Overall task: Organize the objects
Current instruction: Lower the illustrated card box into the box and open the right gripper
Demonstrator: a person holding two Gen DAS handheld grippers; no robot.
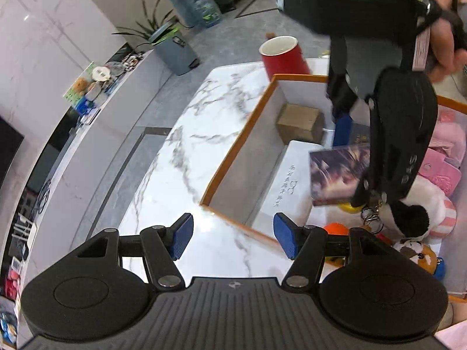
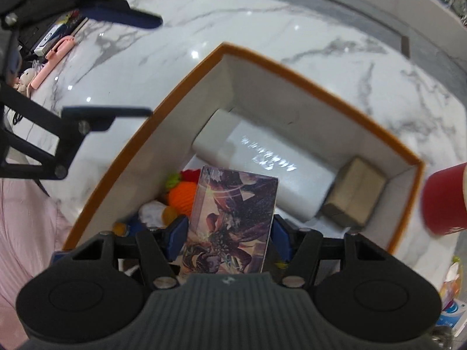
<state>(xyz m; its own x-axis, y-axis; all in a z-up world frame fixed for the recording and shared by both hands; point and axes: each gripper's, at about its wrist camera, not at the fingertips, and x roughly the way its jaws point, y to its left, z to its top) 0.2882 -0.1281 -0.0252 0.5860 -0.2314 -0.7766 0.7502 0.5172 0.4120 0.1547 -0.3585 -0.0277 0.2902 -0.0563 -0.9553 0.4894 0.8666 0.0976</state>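
An orange-rimmed box (image 2: 306, 78) stands on the marble table; its rim also shows in the left wrist view (image 1: 233, 151). My right gripper (image 2: 229, 237) is shut on a purple illustrated card box (image 2: 233, 218) and holds it over the box's inside; the card box also shows in the left wrist view (image 1: 338, 172). In the box lie a white case (image 2: 271, 166), a brown carton (image 2: 353, 192) and an orange knitted toy (image 2: 182, 198). My left gripper (image 1: 233, 237) is open and empty above the box's near corner.
A red cup (image 1: 283, 55) stands just beyond the box's far corner. Plush toys (image 1: 417, 218) and pink items (image 1: 443, 145) fill the box's right part. A pink pen (image 2: 51, 62) and small items lie on the table (image 2: 292, 29) to the left.
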